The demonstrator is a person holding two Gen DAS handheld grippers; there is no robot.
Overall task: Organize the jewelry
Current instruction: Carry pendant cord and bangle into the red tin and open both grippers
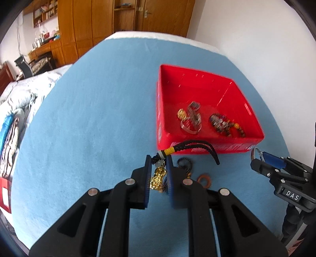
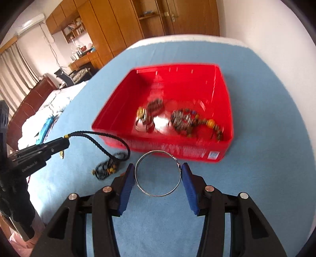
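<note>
I see a red bin (image 2: 225, 110) on the light-blue worktop (image 2: 266, 138), a silver bangle (image 2: 158, 174), and a black braided cord (image 1: 195, 146) with yellow wrapping.

Glossy red plastic bin (image 2: 223, 110), matt blue felt-like cloth (image 2: 266, 178), shiny metal bangle (image 2: 158, 194)

Setting was a home bedroom. Upper centre of frame: wooden wardrobes (image 1: 86, 25) with a handled door (image 1: 156, 13). Upper left: a cluttered desk (image 1: 42, 48), open shelves (image 2: 74, 29), curtains (image 2: 13, 71). Left edge: rumpled bedding (image 1: 21, 94).
</note>
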